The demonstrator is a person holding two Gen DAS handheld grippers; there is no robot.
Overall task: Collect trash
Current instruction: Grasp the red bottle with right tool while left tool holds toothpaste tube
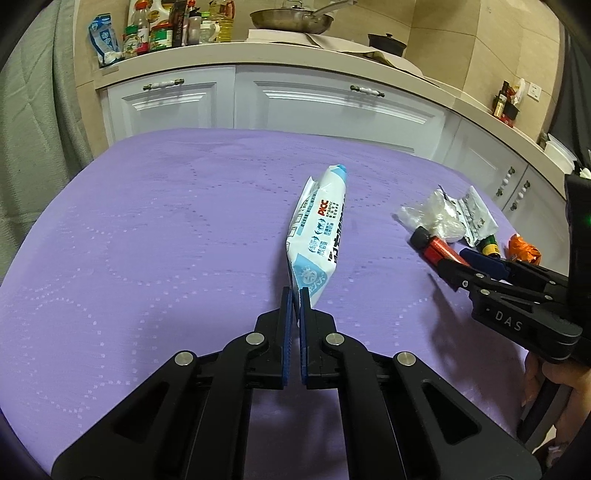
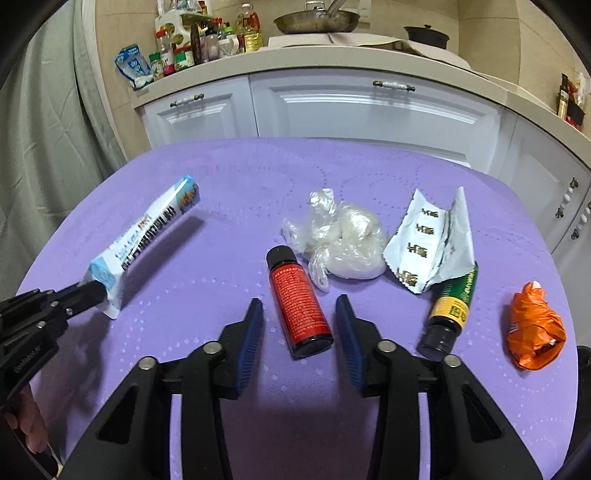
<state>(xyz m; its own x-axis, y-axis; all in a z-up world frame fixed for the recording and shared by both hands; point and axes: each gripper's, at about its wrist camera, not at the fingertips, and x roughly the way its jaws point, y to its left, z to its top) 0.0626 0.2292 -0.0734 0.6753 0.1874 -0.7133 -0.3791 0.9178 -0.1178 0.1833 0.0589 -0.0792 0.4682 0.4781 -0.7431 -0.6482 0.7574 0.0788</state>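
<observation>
- Kitchen setting: white cabinet doors (image 2: 369,107) and a beige counter (image 1: 258,55) fill the upper part of both views; a frying pan (image 2: 317,20) and a cluster of condiment bottles (image 1: 166,29) stand on the counter.
- Purple quilted tablecloth (image 1: 147,240) covers the table across the middle and lower part of each frame.
- Left gripper (image 1: 297,306), lower centre of the left wrist view: blue pads (image 1: 284,332) pressed together, pinching the near sealed edge of a white-and-blue snack bag (image 1: 321,236). In the right wrist view the same bag (image 2: 147,236) appears at middle left, raised off the cloth with its shadow beneath.
- Right gripper (image 2: 299,314), lower centre of the right wrist view: jaws partly apart on either side of the base end of a red bottle with a black cap (image 2: 299,306); the bottle lies on the cloth, and the pads do not press on it.
- Crumpled clear plastic bag (image 2: 340,240) lies just beyond the red bottle, at frame centre.
- White torn wrapper (image 2: 432,243) lies right of centre, overlapping a green-and-yellow bottle (image 2: 454,306) lying on its side.
- Orange crumpled wrapper (image 2: 535,328) lies at the right edge, apart from the rest.
- Person's hand (image 1: 561,384) holds the right gripper's handle, lower right of the left wrist view.
</observation>
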